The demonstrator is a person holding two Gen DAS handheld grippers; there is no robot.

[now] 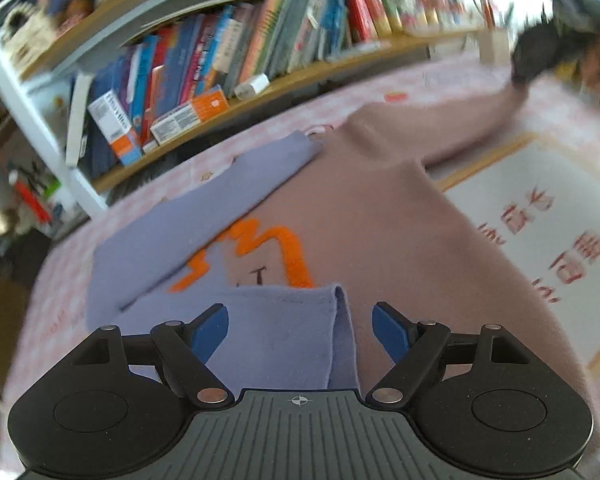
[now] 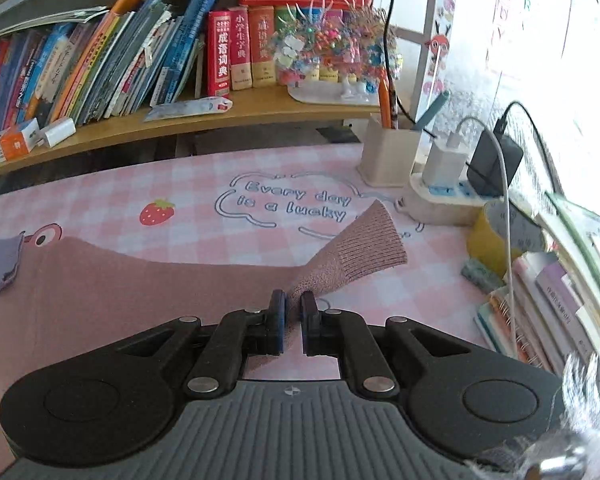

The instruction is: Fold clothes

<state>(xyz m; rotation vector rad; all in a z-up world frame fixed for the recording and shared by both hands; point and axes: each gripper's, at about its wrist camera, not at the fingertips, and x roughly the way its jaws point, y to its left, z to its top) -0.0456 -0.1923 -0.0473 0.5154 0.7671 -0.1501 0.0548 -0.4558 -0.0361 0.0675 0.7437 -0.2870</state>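
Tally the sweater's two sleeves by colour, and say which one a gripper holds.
Purple sleeve, folded across the chest: 1
Pink sleeve, stretched out, pinched near its ribbed cuff by the right gripper: 1
Total: 2
The left gripper is open and holds neither.

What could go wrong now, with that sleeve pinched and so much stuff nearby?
The right gripper pinches only a thin bit of the pink sleeve, so it could slip out mid-fold. Swinging the sleeve might catch the pen cup or the white cable. The left gripper is open, so the sweater may drag.
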